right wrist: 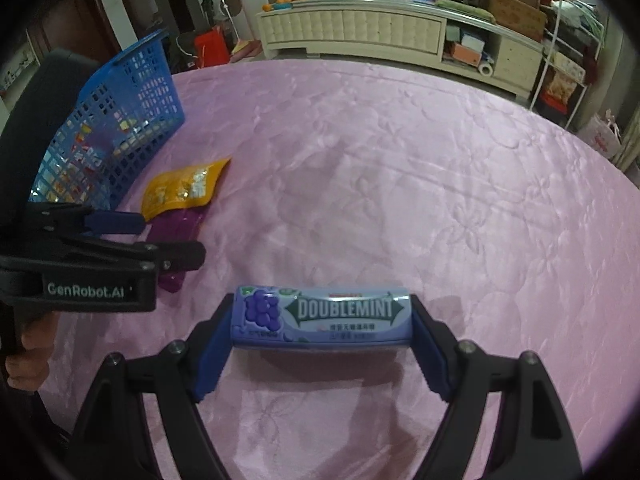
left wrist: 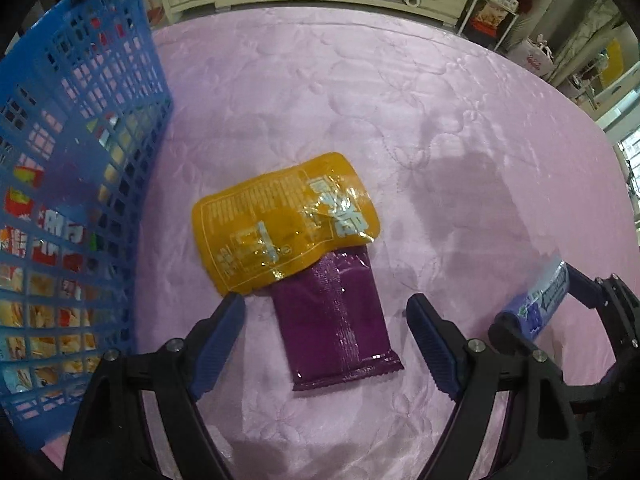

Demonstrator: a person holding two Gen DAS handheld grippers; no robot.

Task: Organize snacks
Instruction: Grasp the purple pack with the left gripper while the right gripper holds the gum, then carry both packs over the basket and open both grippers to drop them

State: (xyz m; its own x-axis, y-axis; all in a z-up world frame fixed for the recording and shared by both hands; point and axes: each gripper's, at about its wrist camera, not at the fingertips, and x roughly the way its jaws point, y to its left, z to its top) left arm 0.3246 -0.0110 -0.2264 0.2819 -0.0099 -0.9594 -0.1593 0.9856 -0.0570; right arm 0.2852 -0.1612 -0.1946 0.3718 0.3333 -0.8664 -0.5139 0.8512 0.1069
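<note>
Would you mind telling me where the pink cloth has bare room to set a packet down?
The pink cloth lies bare right of the yellow pouch, up to its far edge. It is crowded by the blue basket, where the pouch overlaps the purple packet.

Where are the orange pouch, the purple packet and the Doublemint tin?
orange pouch (left wrist: 280,224), left wrist view, middle of its printed face.
purple packet (left wrist: 340,324), left wrist view, centre seam.
Doublemint tin (right wrist: 324,316), right wrist view, front label.

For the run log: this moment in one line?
left gripper: open above purple packet | right gripper: holds mint box | basket: left
</note>
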